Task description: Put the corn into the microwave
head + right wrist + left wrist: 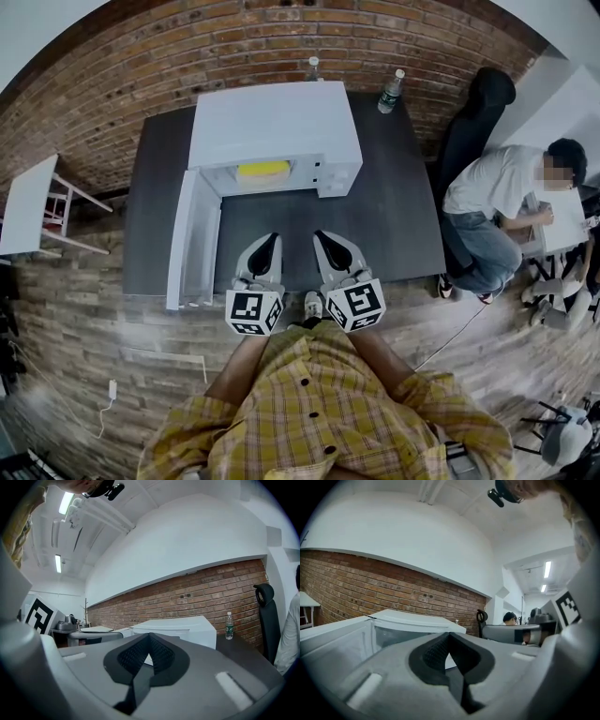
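Note:
The white microwave (274, 127) stands on the dark table (394, 216), its door (190, 239) swung open to the left. Yellow corn (263, 170) lies inside its cavity. My left gripper (266, 246) and right gripper (326, 242) hover side by side over the table's near part, in front of the oven, both shut and empty. In the left gripper view the open microwave (393, 625) shows beyond the closed jaws. From the right gripper view, the microwave (176, 629) sits ahead with a bottle (228, 626) to its right.
Two water bottles (391, 91) stand at the table's back edge by the brick wall. A person (502, 211) sits at a desk on the right, next to a black chair (473, 122). A white side table (26, 202) stands on the left.

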Tool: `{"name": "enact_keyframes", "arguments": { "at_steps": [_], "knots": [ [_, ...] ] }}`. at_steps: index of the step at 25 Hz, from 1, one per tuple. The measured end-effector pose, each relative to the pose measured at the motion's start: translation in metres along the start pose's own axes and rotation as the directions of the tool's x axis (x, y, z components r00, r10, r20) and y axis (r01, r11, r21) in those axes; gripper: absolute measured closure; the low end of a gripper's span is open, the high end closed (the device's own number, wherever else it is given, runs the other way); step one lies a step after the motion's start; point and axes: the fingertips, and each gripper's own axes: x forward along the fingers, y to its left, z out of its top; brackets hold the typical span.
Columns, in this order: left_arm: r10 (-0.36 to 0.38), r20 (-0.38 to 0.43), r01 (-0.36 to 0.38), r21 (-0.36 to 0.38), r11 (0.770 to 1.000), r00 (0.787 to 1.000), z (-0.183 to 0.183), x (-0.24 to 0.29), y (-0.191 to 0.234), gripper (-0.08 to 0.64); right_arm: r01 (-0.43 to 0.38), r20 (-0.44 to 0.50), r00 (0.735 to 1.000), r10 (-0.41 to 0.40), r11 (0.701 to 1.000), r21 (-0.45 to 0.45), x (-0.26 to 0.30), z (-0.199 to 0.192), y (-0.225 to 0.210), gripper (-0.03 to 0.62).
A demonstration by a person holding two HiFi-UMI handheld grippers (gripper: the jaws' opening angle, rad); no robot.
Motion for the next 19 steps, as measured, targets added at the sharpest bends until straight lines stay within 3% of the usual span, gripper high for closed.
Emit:
{"name": "enact_keyframes", "arguments": {
  "at_steps": [19],
  "knots": [
    [0.026,-0.017,-0.025,0.061,0.998,1.0,-0.001,0.001,-0.018,0.563,0.023,0.001,1.0,-0.023,1.0,0.017,-0.015,-0.002,-0.013,0.597]
  ]
}}
